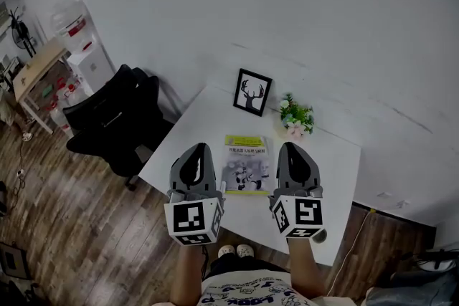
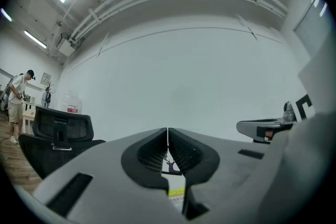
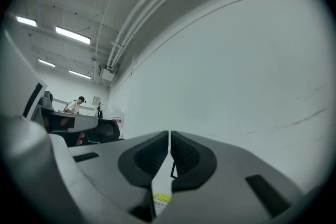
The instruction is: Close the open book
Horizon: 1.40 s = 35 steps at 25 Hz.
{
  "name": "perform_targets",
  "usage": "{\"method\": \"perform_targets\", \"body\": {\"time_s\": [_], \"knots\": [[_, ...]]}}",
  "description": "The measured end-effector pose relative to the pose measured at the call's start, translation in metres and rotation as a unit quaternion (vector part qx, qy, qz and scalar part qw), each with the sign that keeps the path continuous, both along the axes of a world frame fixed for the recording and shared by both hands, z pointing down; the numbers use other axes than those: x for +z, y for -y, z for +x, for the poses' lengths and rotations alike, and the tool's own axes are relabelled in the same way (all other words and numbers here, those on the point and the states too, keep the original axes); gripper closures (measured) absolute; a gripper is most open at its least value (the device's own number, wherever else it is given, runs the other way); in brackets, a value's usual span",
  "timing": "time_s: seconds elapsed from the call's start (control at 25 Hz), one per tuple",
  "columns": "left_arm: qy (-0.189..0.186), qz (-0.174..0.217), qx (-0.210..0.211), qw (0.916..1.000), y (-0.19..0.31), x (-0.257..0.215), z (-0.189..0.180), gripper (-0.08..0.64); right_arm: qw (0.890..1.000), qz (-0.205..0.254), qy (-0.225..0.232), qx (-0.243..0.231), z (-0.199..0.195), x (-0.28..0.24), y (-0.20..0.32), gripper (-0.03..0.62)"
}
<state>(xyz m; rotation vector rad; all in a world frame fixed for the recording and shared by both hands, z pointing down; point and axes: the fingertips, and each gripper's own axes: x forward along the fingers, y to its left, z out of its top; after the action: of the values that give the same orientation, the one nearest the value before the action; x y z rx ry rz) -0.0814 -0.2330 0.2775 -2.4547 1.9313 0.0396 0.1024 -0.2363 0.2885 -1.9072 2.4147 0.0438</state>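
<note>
- On the white bench (image 1: 330, 154) the book (image 1: 247, 163) lies closed, cover up, with a yellow band along its far edge.
- It sits towards the front of the bench, in front of a deer frame (image 1: 252, 92) and a small plant (image 1: 295, 115), and touches neither.
- From above, the left gripper (image 1: 195, 150) is at the book's left side and the right gripper (image 1: 295, 148) at its right, so the book shows between them.
- Both grippers are raised off the bench and point level at the bare white wall (image 1: 287, 3).
- The left gripper's fingers (image 2: 149, 150) are pressed together tip to tip with nothing between them. Through the slit below them a sliver of the frame and the yellow band shows.
- The right gripper's fingers (image 3: 149, 157) are likewise closed tight and empty, with the book's yellow band showing beneath.
- Neither gripper touches the book.
- A black chair (image 1: 115, 118) stands at the bench's left on the wooden floor (image 1: 72, 226), with a water dispenser (image 1: 82, 46) beyond it.
- Far off to the left a person (image 2: 18, 99) stands by other furniture.
</note>
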Motion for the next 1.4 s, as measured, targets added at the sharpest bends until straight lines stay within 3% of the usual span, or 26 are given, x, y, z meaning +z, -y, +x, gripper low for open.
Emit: {"method": "perform_targets", "body": {"time_s": [1.4], "knots": [[0.006,0.001,-0.017,0.9998,-0.009,-0.001,-0.011,0.537,1.000,-0.006,-0.007,-0.005,-0.008,0.003,-0.007,0.558]]}}
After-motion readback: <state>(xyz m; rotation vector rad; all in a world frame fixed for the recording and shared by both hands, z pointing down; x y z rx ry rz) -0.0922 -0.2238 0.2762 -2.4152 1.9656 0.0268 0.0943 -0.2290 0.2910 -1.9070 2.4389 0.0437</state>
